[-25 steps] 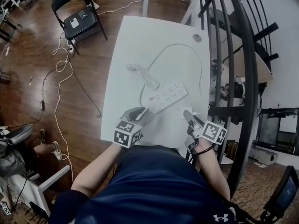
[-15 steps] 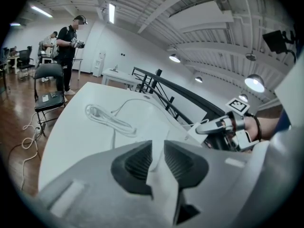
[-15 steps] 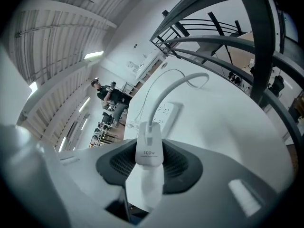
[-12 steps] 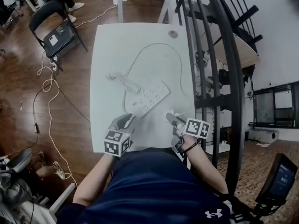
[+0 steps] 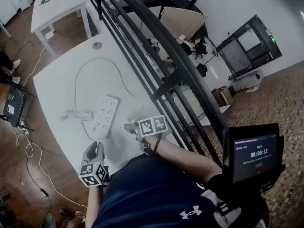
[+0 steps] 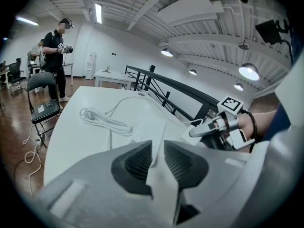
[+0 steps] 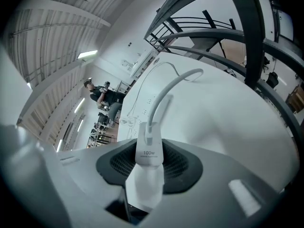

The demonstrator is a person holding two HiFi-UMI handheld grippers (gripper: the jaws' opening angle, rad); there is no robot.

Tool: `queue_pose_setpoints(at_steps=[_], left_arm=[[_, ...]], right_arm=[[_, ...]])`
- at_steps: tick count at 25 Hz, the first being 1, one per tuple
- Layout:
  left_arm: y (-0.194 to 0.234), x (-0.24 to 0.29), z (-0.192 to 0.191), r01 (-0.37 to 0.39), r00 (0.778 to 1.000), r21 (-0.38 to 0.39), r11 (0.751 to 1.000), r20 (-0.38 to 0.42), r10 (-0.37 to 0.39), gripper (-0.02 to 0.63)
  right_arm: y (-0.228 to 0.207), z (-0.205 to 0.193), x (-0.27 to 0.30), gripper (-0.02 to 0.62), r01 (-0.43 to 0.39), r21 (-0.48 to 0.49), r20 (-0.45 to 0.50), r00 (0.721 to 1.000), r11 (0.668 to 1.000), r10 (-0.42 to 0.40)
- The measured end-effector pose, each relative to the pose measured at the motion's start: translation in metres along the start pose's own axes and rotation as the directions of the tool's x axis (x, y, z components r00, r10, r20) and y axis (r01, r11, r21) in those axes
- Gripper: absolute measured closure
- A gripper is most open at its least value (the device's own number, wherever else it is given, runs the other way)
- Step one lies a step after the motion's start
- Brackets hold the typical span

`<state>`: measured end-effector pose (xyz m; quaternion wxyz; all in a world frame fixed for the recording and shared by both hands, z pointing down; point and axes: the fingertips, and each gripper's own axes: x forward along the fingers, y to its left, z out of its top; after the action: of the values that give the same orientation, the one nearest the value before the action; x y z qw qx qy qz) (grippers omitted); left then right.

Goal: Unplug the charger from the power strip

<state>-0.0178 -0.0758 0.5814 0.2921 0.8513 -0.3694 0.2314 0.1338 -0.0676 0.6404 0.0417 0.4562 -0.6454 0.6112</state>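
Right claw point(image 5: 128, 127): clamped on charger plug point(image 7: 148, 150), off the power strip point(image 5: 105, 114), above the table's near edge | handling: light, hard smooth shell, limp cable; I grip shell, never cable | left claw point(image 6: 158, 158): narrow slit, apparently empty.

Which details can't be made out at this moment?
- Prongs of the charger: right gripper view, hidden inside the right gripper.
- Pale sliver between the jaws of the left gripper: left gripper view, unclear whether it is a thin object or the table behind.
- Sockets of the power strip: head view, too small to tell whether any is occupied.
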Motion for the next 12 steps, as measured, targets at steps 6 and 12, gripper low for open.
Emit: queue_pose_setpoints(at_steps=[6,12], left_arm=[[-0.029,0.004,0.002,0.002,1.0,0.008,1.0,-0.004,-0.002,0.526],[-0.04,0.014,0.008,0.047,0.998,0.013,0.999,0.034,-0.047,0.526]], right_arm=[[-0.016,-0.009,-0.017,0.453,0.0,0.016,-0.022,1.0,1.0,0.001],[-0.039,-0.007,-0.022,0.452,0.043,0.013,0.01,0.999,0.999,-0.043]])
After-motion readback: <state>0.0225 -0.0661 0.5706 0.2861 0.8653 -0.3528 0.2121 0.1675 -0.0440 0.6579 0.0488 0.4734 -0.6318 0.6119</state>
